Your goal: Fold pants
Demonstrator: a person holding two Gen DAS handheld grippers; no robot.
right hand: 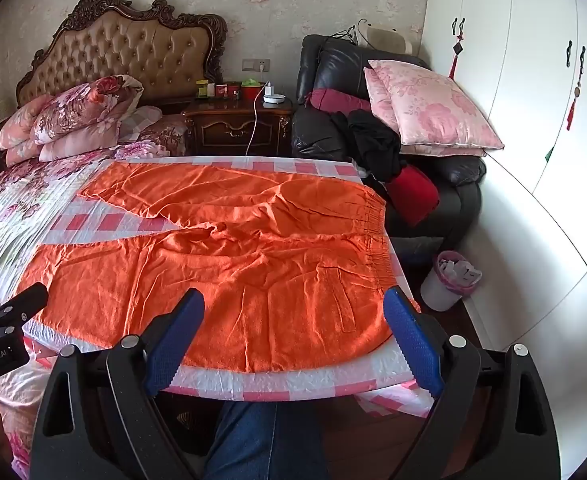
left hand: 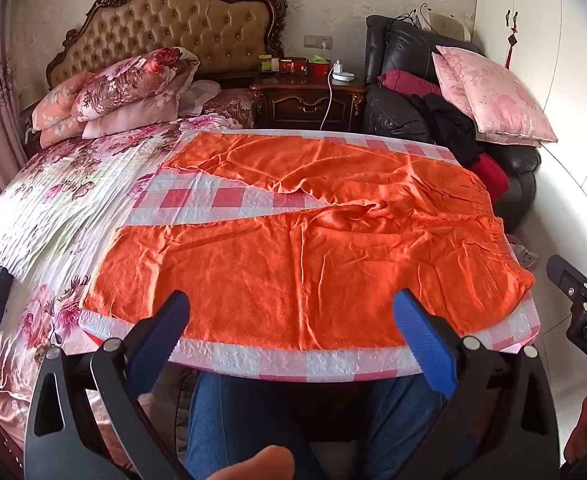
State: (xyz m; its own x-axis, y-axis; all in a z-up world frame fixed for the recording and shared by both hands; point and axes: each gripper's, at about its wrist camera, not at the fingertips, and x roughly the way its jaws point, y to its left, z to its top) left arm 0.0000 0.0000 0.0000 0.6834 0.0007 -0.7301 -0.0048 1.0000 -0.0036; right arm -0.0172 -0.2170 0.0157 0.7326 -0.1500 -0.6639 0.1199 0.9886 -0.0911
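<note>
Orange pants (left hand: 313, 248) (right hand: 233, 264) lie spread flat on a pink-and-white checked cloth (left hand: 293, 360) (right hand: 293, 380) over a board at the bed's side. The legs point left and are split apart; the elastic waistband (right hand: 377, 232) is at the right. My left gripper (left hand: 293, 308) hovers open over the near edge of the pants, nothing between its blue fingers (left hand: 421, 336). Over the near right part, close to the waistband, my right gripper (right hand: 295, 306) is open and likewise holds nothing. Each gripper shows at the edge of the other's view.
A floral bed (left hand: 53, 220) with stacked pillows (left hand: 125, 88) lies left and behind. A nightstand (right hand: 237, 128) and a black leather chair (right hand: 433, 184) piled with cushions and clothes stand beyond. A small bin (right hand: 449, 276) sits by white wardrobes (right hand: 533, 100). The person's jeans-clad legs (left hand: 253, 420) are below the board.
</note>
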